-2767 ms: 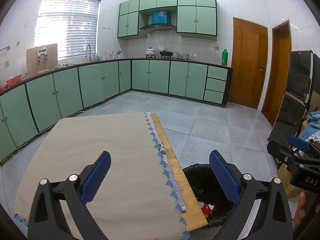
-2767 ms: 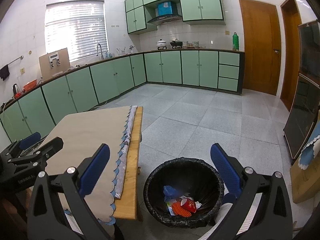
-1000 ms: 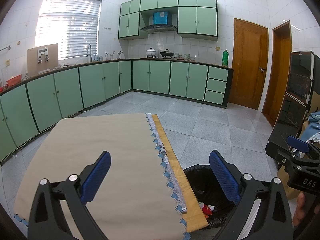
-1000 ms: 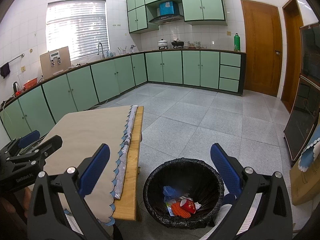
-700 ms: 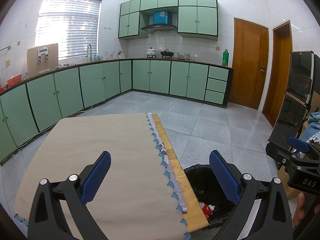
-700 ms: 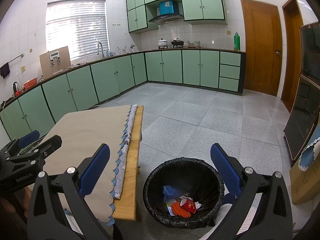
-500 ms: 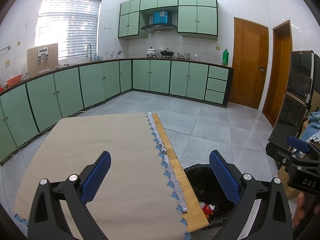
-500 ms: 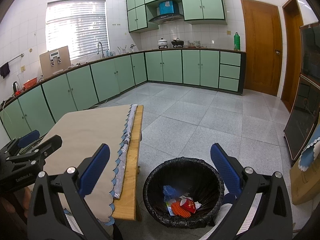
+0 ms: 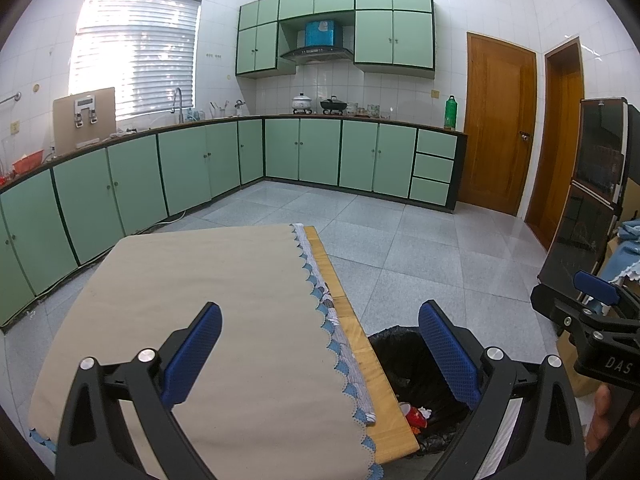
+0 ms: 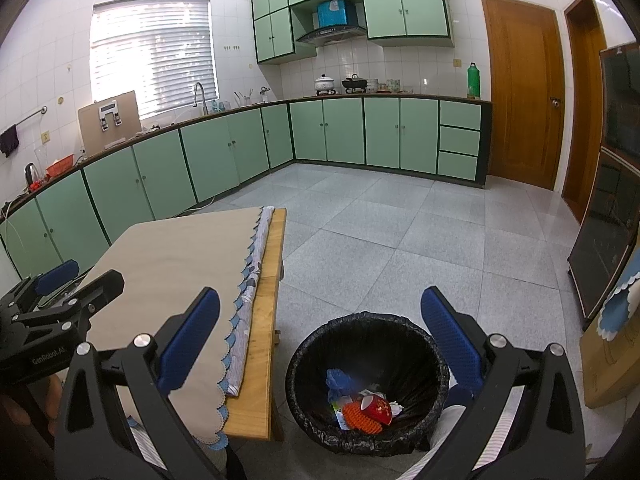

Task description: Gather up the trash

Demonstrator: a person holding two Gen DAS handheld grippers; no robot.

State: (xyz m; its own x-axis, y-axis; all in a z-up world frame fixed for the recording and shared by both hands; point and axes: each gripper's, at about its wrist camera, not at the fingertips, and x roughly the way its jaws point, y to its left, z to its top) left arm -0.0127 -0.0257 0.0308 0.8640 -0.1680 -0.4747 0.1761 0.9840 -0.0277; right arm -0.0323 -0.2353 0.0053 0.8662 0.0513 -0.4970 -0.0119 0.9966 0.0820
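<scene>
A black-lined trash bin stands on the floor right of the table and holds red, orange, blue and white trash. It also shows in the left wrist view, partly behind the table edge. My right gripper is open and empty, held above the bin. My left gripper is open and empty over the table's beige cloth. The left gripper also shows in the right wrist view, and the right gripper in the left wrist view.
The wooden table has a scalloped blue-trimmed cloth. Green kitchen cabinets line the left and far walls. Wooden doors are at the right. A dark glass cabinet and a cardboard box stand at the right.
</scene>
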